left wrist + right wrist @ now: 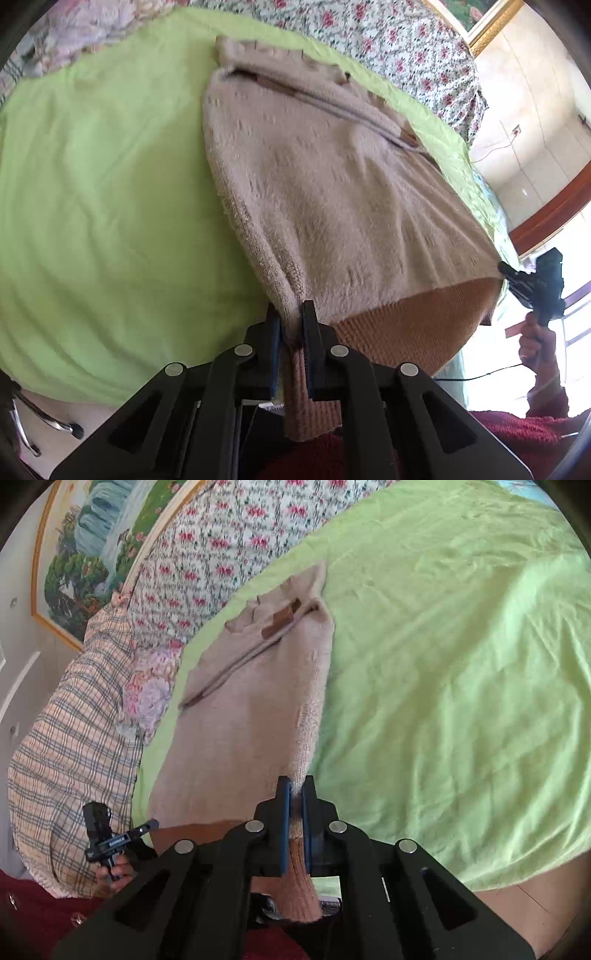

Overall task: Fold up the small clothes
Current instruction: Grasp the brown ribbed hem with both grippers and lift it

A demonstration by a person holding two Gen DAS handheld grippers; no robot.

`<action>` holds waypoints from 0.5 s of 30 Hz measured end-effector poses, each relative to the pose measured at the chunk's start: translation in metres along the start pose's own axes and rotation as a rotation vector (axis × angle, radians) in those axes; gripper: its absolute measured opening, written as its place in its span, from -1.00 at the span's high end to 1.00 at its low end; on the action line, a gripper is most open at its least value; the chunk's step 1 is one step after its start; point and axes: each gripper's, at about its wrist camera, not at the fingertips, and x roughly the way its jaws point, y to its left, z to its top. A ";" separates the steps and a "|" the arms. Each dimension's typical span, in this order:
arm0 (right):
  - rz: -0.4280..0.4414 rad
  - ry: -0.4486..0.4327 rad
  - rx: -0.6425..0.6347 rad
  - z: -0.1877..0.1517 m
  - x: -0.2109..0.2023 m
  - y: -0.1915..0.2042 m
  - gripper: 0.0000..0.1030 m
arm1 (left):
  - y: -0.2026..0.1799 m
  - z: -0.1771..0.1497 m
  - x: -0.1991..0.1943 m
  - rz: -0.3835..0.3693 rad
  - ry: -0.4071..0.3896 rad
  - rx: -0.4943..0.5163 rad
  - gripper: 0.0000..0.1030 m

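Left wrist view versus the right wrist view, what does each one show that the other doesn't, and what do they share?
Only the left wrist view shows the tiled wall and a metal chair leg. Only the right wrist view shows the landscape painting and the plaid pillow. Both show the beige sweater on the green sheet, the floral bedding, and each gripper, left gripper and right gripper, shut on the sweater's hem, lifting that end.
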 end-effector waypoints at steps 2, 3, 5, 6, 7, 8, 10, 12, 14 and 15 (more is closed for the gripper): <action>-0.006 0.022 -0.003 -0.003 0.007 -0.005 0.79 | 0.006 -0.003 0.008 -0.019 0.040 -0.016 0.72; -0.006 0.034 -0.004 -0.004 0.009 -0.007 0.79 | 0.008 -0.006 0.012 -0.031 0.057 -0.022 0.62; 0.021 0.062 -0.004 -0.009 0.010 -0.012 0.65 | 0.010 -0.012 0.016 -0.055 0.074 -0.021 0.57; 0.045 0.069 -0.008 -0.012 0.009 -0.014 0.63 | 0.010 -0.014 0.016 -0.065 0.071 -0.017 0.57; 0.082 0.081 -0.012 -0.015 0.010 -0.015 0.54 | 0.009 -0.016 0.018 -0.074 0.068 -0.013 0.57; 0.109 0.082 -0.012 -0.017 0.011 -0.015 0.47 | 0.008 -0.017 0.020 -0.097 0.067 -0.006 0.57; 0.153 0.085 -0.004 -0.021 0.017 -0.013 0.45 | 0.005 -0.017 0.024 -0.117 0.059 0.004 0.54; 0.198 0.100 0.007 -0.023 0.026 -0.012 0.45 | 0.002 -0.016 0.026 -0.134 0.048 0.022 0.56; 0.203 0.092 -0.015 -0.024 0.028 -0.007 0.70 | 0.001 -0.016 0.024 -0.140 0.035 0.033 0.86; 0.202 0.094 -0.021 -0.025 0.027 -0.006 0.83 | 0.000 -0.017 0.022 -0.142 0.030 0.035 0.87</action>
